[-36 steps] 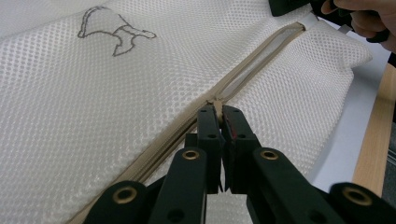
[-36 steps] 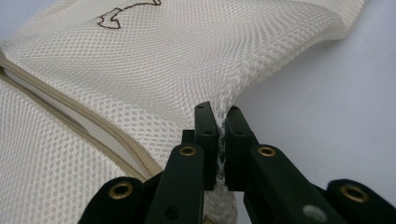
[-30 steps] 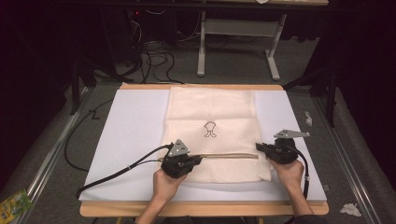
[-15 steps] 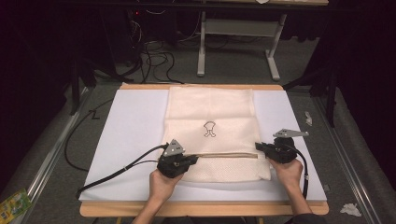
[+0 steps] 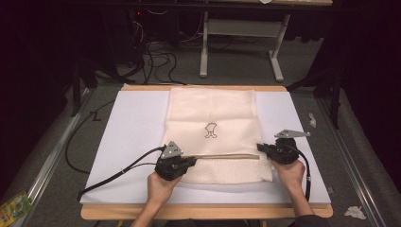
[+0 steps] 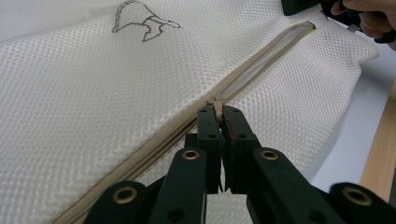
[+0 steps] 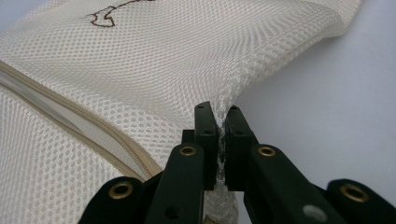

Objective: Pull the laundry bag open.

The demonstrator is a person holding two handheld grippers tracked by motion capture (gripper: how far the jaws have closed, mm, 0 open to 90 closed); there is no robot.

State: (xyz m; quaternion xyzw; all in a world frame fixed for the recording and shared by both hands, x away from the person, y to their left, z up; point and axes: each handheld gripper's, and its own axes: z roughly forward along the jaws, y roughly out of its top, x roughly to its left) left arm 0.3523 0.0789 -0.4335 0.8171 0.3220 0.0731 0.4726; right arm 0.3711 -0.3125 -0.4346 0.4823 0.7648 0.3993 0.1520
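Along the cream mesh laundry bag's (image 5: 215, 127) beige zip (image 5: 227, 156), left claw (image 6: 218, 116) clenches the slider, right claw (image 7: 219, 119) pinches the bag's far edge.

Cream mesh bag (image 5: 213, 118) w/ dark outline print (image 5: 211, 130), tan zip (image 6: 261, 60); white mat (image 5: 132, 127); black grippers

A dim lab: a white-topped work surface (image 5: 137, 137), tangled cables (image 5: 156, 56) on grey carpet, a metal desk frame (image 5: 241, 42) behind.
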